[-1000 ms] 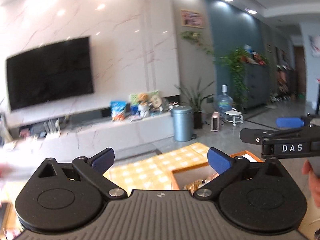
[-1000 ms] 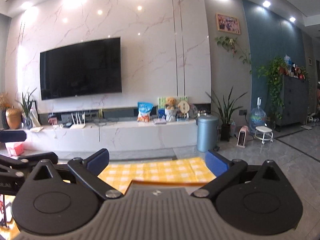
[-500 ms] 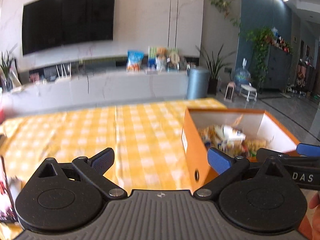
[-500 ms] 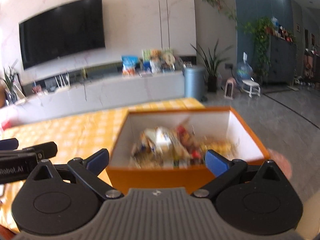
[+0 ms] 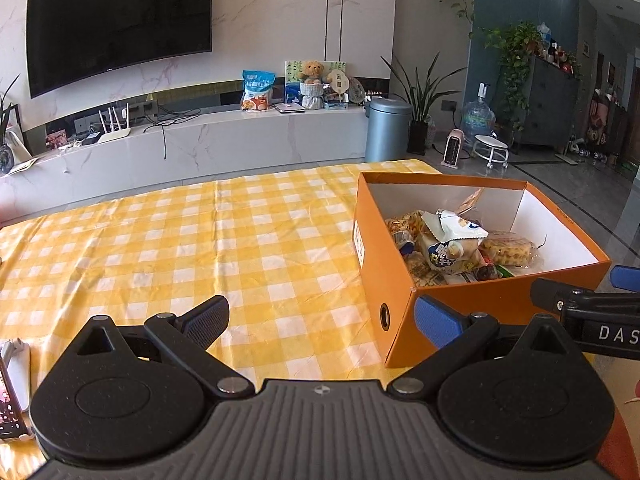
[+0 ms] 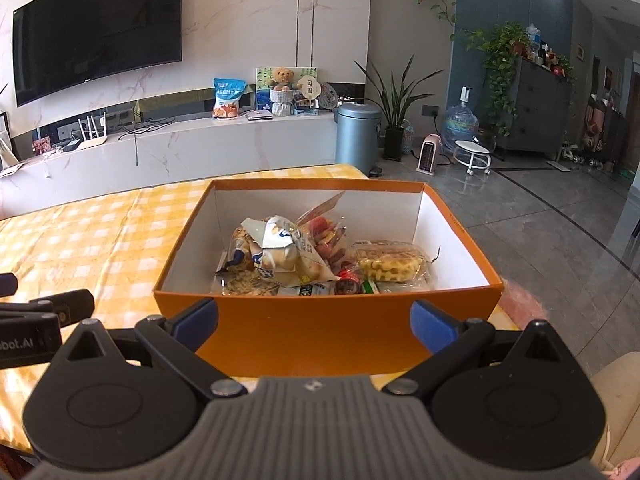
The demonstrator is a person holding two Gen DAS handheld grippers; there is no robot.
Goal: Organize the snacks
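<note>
An open orange box (image 5: 404, 304) (image 6: 324, 330) with white inner walls stands at the right end of a yellow checked tablecloth (image 5: 200, 248) (image 6: 92, 240). Several wrapped snacks (image 5: 452, 250) (image 6: 304, 258) lie heaped in it. My left gripper (image 5: 322, 318) is open above the cloth, its right finger near the box's near-left corner. My right gripper (image 6: 314, 318) is open just in front of the box's near wall, nothing between its fingers. The right gripper's side (image 5: 592, 312) shows at the right edge of the left wrist view.
A phone on a white stand (image 5: 12, 392) sits at the table's near-left edge. Beyond the table are a white TV bench (image 5: 192, 144), a grey bin (image 5: 388, 128) and tiled floor (image 6: 540, 216). A pink blurred shape (image 6: 520, 300) lies by the box's right corner.
Both wrist views have tilted down from the TV wall to the table. The orange box and its snacks have come into full view, sharper and closer than half a second ago.
</note>
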